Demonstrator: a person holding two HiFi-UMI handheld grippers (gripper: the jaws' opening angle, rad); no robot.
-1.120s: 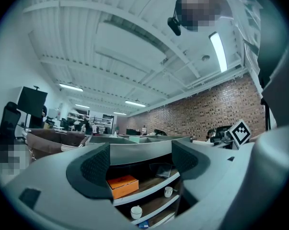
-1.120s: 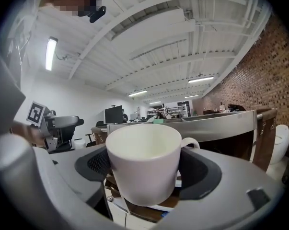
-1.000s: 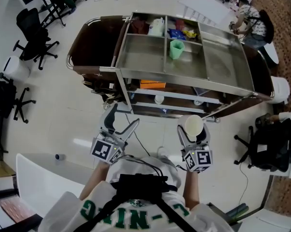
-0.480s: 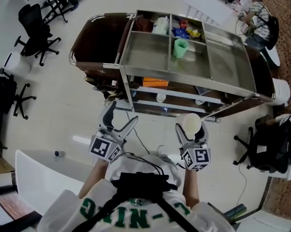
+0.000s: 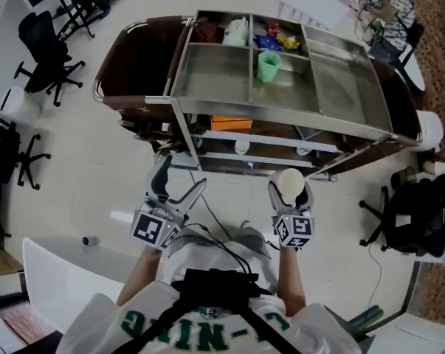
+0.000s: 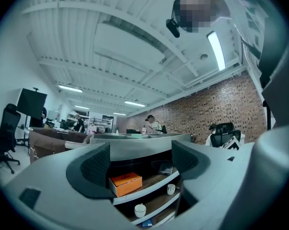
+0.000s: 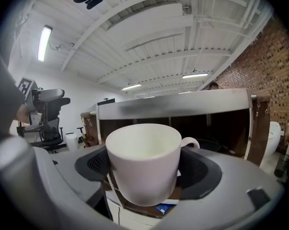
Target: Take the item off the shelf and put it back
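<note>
Mug [image 7: 143,164] is clamped upright in your right gripper [image 5: 289,194], off the cart, at 6 o'clock from its lower shelf [image 5: 274,155]. Your left gripper [image 5: 180,185] hangs released and empty. Going in, the rim could clip the top tray [image 5: 281,118] and twist the mug out of that smooth-sided pinch.

Empty white mug [image 7: 143,174], upright, pinched between right gripper [image 7: 144,162] fingers [image 7: 98,163].

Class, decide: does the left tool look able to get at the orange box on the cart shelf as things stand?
Probably yes: the left tool is open and empty, the orange box lies straight ahead, and nothing blocks its shelf.
</note>
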